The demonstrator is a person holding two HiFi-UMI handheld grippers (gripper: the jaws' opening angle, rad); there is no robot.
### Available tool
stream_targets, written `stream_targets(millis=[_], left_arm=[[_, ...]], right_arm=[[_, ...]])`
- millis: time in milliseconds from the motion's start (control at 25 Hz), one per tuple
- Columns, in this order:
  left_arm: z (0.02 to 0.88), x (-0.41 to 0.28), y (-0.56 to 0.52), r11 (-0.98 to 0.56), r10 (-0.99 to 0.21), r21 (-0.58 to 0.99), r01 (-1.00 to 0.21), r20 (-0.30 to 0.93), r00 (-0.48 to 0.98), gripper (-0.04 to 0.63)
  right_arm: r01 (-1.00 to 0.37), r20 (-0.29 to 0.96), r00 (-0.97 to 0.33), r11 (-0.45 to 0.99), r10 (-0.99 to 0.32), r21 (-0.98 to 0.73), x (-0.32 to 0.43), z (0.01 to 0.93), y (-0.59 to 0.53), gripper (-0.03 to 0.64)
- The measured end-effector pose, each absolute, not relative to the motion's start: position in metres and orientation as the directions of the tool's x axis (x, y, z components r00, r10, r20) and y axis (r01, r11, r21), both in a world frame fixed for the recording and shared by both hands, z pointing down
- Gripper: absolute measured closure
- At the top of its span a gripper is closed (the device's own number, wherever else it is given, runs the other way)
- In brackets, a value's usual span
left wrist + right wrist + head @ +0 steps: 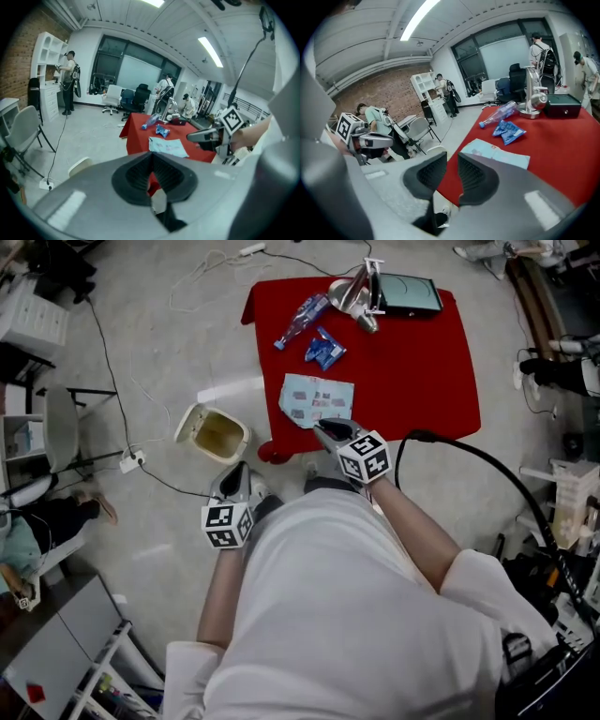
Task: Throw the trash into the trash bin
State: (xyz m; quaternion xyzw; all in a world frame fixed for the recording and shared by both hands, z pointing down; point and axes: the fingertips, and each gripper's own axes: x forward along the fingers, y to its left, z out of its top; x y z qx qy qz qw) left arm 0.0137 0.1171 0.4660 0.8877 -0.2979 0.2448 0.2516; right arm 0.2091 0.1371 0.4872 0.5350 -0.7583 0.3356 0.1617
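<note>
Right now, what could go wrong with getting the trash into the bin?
The pale blue packet lies flat near the edge of the table, and the right gripper has its jaws only slightly apart. It might push the packet off instead of grabbing it.
The bin is small and sits on the floor beside the table, so a dropped piece could miss.

Long ceiling lights (418,18) lit the room brightly and evenly, with white glare along each tube. Shadows on the pale floor (159,352) were faint and soft. The head view was sharp throughout. Both gripper views bowed strongly at the edges and had black corners. The grey bodies of the left gripper (152,154) and right gripper (450,161), nearest the lens, looked soft.
</note>
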Motion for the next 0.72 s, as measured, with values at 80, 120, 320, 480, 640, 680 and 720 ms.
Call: stream_targets(millis=[80, 120, 320, 480, 640, 680, 720], left_arm=[[0.469, 0.020, 0.117, -0.692, -0.406, 0.301, -0.656, 0.590, 0.698, 0.591], [0.472, 0.024, 0.116, -0.689, -0.407, 0.300, -0.659, 0.593, 0.695, 0.591], [0.481, 0.044, 0.112, -0.681, -0.416, 0.290, -0.672, 0.602, 0.682, 0.591], [0.483, 0.053, 0.108, -0.656, -0.449, 0.272, -0.704, 0.609, 0.654, 0.591], [0.487, 0.055, 0.109, -0.624, -0.465, 0.265, -0.735, 0.630, 0.622, 0.591], [0.489, 0.055, 0.109, -0.616, -0.468, 0.264, -0.742, 0.635, 0.615, 0.591], [0.491, 0.055, 0.110, -0.608, -0.471, 0.263, -0.749, 0.640, 0.607, 0.591]], right_arm=[[-0.929, 0.630, -0.350, 0.174, -0.693, -0.326, 0.231, 0.500, 0.135, 0.534], [-0.933, 0.644, -0.342, 0.166, -0.684, -0.319, 0.241, 0.507, 0.133, 0.523], [-0.952, 0.714, -0.298, 0.140, -0.633, -0.273, 0.280, 0.545, 0.131, 0.500], [-0.959, 0.755, -0.276, 0.120, -0.595, -0.256, 0.308, 0.569, 0.126, 0.472], [-0.968, 0.795, -0.245, 0.092, -0.555, -0.235, 0.337, 0.590, 0.124, 0.429], [-0.970, 0.804, -0.236, 0.086, -0.546, -0.227, 0.344, 0.594, 0.122, 0.418], [-0.972, 0.811, -0.230, 0.081, -0.538, -0.222, 0.351, 0.599, 0.121, 0.401]])
